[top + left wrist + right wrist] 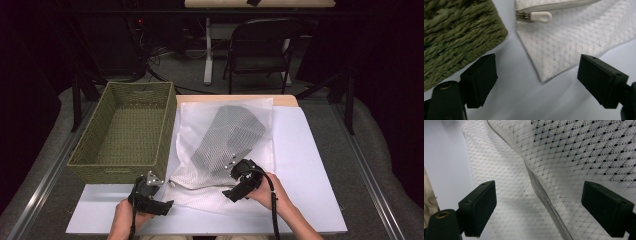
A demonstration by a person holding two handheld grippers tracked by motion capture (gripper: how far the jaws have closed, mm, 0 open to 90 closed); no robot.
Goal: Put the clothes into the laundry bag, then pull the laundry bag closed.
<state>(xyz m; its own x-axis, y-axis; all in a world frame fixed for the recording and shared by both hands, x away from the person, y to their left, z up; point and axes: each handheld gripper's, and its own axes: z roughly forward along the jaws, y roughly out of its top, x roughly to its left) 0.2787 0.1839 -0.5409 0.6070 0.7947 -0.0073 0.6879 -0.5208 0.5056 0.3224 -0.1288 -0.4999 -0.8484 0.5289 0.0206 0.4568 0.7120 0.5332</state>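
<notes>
Both grippers' fingers [481, 80] gape apart over the mesh bag [225, 145] (no legible labels).

A table [320, 165] with a smooth white top carries two things. A rectangular olive-green woven basket [125, 132] stands on its left part. Just beside it, to the right, lies a white mesh laundry bag [225, 135], its zipper pull [541, 17] near the basket's corner.

a dark room surrounds the white-topped table [310, 165], with grey carpet [190, 70] lit beyond it. a black folding chair [260, 47] stands past the far edge, beside a white table leg [208, 50] and tangled cables [150, 60].
</notes>
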